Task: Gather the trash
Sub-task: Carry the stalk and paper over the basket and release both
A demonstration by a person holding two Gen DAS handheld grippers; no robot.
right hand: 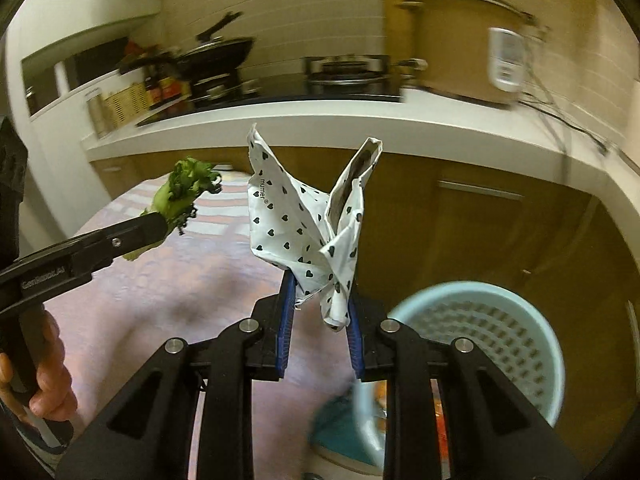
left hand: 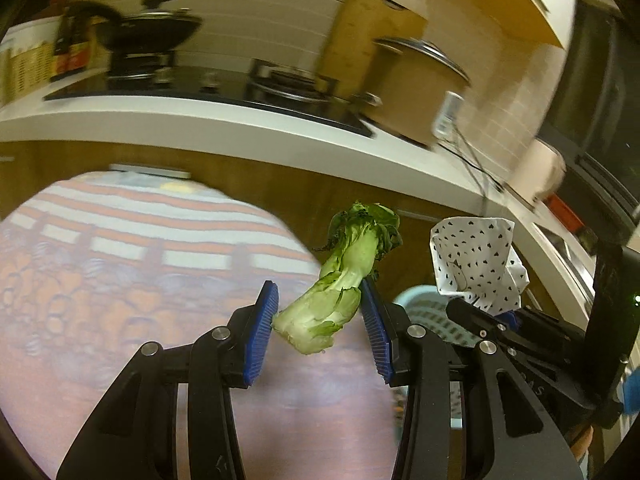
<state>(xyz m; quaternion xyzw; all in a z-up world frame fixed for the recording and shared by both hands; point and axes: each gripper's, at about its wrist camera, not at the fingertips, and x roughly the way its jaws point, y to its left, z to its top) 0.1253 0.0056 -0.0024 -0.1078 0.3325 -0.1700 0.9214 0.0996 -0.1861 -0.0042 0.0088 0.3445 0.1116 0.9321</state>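
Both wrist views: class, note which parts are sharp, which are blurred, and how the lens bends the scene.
Left wrist view: the bok choy and left gripper are sharp; the wok, pot and patterned cloth smear, and the counter edge bows. Right wrist view: the heart-print wrapper in the right gripper is crisp; the basket is blurred; dark corners, warm light.
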